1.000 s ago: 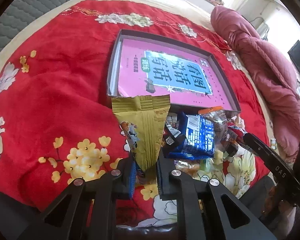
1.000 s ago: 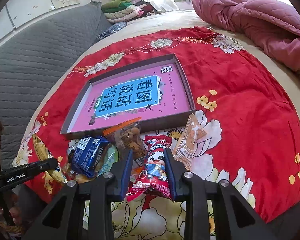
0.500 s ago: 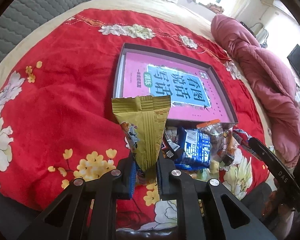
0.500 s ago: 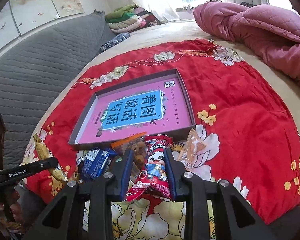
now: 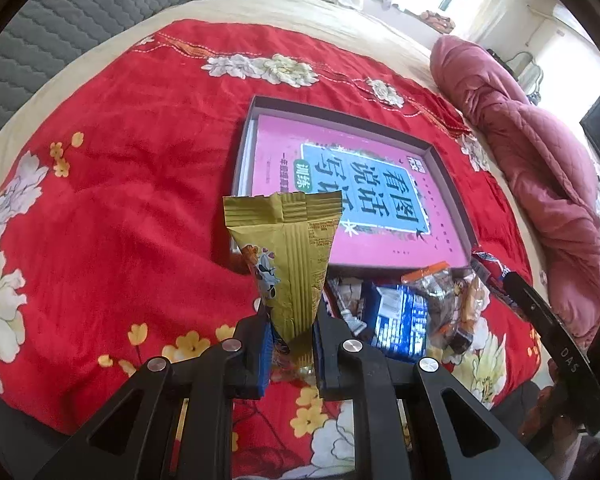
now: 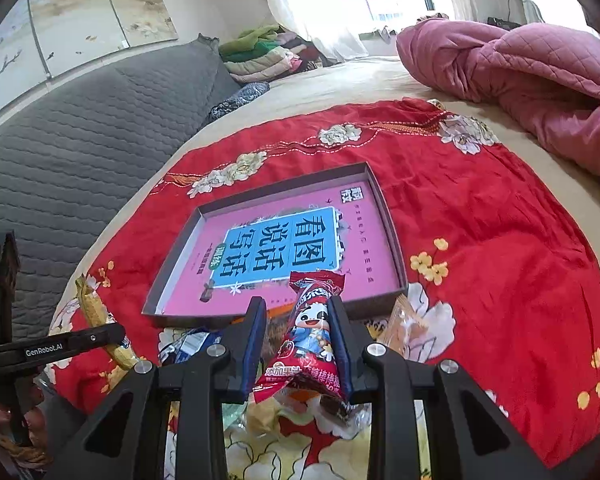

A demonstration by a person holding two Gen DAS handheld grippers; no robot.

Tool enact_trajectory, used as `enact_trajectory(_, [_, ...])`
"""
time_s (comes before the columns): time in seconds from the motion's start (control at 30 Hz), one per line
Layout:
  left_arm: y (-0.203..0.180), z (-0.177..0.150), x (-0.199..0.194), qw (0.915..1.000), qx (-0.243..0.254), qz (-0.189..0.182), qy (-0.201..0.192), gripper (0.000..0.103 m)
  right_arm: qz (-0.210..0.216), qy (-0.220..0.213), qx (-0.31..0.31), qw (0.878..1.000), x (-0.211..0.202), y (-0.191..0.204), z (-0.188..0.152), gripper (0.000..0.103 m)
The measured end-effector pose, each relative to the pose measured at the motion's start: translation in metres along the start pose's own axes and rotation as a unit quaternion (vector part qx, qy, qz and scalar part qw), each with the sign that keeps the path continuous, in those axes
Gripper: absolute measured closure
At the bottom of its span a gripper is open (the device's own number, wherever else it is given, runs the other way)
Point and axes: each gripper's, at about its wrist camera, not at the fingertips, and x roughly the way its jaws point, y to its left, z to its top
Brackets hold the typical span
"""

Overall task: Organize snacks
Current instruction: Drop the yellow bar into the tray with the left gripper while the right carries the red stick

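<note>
My left gripper [image 5: 290, 320] is shut on a gold snack packet [image 5: 286, 256] and holds it upright above the red cloth. My right gripper [image 6: 296, 320] is shut on a red snack packet with a cartoon panda [image 6: 312, 336]. A shallow grey box [image 5: 436, 156] with a pink book [image 5: 340, 184] inside lies ahead of both; it also shows in the right wrist view [image 6: 394, 240]. A pile of snacks lies at the box's near edge: a blue packet [image 5: 400, 318], a clear bag with an orange top [image 5: 440, 292] and a tan packet [image 6: 406, 326].
A red flowered cloth [image 5: 120, 184] covers the bed. A pink quilt [image 6: 532, 80] lies bunched at the right. A grey padded headboard [image 6: 80, 128] runs along the left. Folded clothes [image 6: 260, 56] are stacked by the window.
Both grippers have risen and pulled back with their packets held; the box and snack pile look smaller and farther. The grip on each packet is unchanged.
</note>
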Motion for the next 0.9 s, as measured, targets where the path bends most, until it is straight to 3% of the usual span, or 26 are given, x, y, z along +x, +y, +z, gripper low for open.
enact_trajectory(0.9, [-0.027,0.061,0.044,0.9995,-0.009,0.03,-0.011,0.086,-0.002,-0.025,0.014,1.0,0.055,-0.031,0.03,0.071])
